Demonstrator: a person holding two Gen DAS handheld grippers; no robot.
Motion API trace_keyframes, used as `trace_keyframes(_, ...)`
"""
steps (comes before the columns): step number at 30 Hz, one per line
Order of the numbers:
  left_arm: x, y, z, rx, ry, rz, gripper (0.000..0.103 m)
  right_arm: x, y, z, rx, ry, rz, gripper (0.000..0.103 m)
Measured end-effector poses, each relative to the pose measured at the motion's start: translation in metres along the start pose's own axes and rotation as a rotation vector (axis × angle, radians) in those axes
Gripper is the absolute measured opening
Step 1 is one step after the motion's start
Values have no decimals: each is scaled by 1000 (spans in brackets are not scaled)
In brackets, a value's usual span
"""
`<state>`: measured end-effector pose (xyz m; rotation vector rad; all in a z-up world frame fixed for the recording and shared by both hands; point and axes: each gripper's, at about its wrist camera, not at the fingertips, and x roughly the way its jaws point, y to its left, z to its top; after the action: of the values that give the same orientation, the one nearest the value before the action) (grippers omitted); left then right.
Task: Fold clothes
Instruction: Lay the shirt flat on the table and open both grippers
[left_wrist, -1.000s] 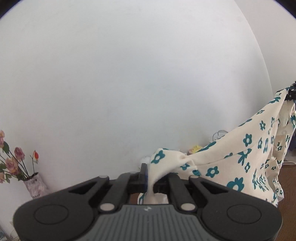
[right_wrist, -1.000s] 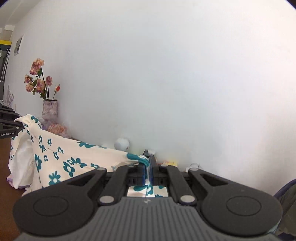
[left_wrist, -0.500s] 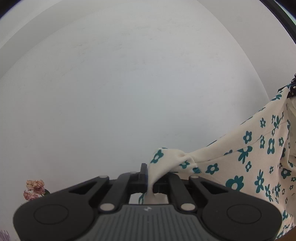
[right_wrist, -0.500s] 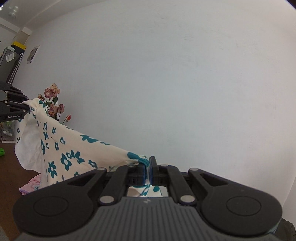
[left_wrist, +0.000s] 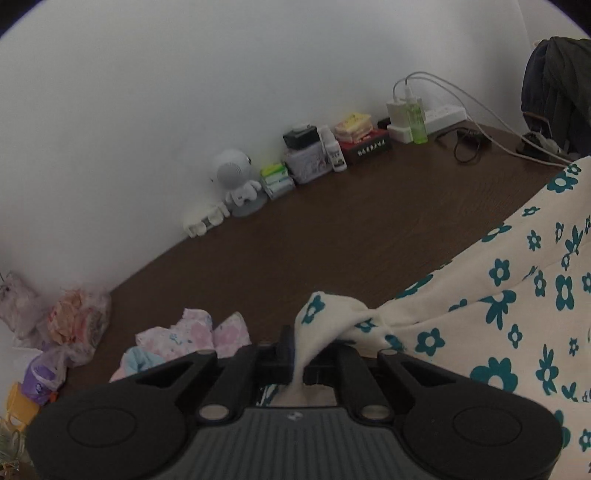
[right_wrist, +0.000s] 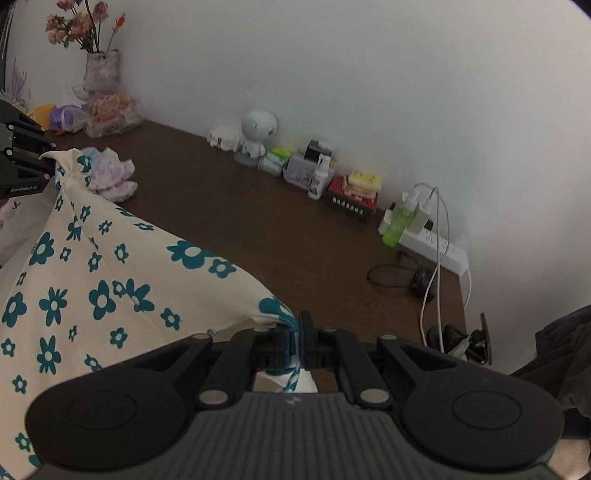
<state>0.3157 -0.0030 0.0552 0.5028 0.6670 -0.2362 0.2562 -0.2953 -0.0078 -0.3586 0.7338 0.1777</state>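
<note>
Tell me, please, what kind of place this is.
Probably a room in a home: a dark wooden table against a white wall, holding a vase of flowers, a power strip with chargers, and small toiletries beside the floral garment.

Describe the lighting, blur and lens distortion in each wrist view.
Left wrist view: dim, table edge bowed by the fisheye, dark corner vignette, floral garment sharp. Right wrist view: brighter, soft daylight without glare, wall line curved, clutter slightly soft.

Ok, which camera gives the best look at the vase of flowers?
The right wrist view. It shows the vase whole at top left, against the wall, with its flowers. The left wrist view shows no vase, only bags at that end of the table.
</note>
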Motion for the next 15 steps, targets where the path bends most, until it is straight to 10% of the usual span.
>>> trace_keyframes(7,81,8,-19,-88,126,-90,12,105,-19,-25,111,127,39,6)
trace_keyframes(9,76,17,-15,-136,132,-115,41,109,-25,-26,141,123,55,19)
trace_keyframes(11,65,39,-12,-251,120,-191,71,105,-39,-27,201,111,78,63)
trace_keyframes(15,25,82,-19,-406,37,-282,78,74,-70,-34,364,44,208,67)
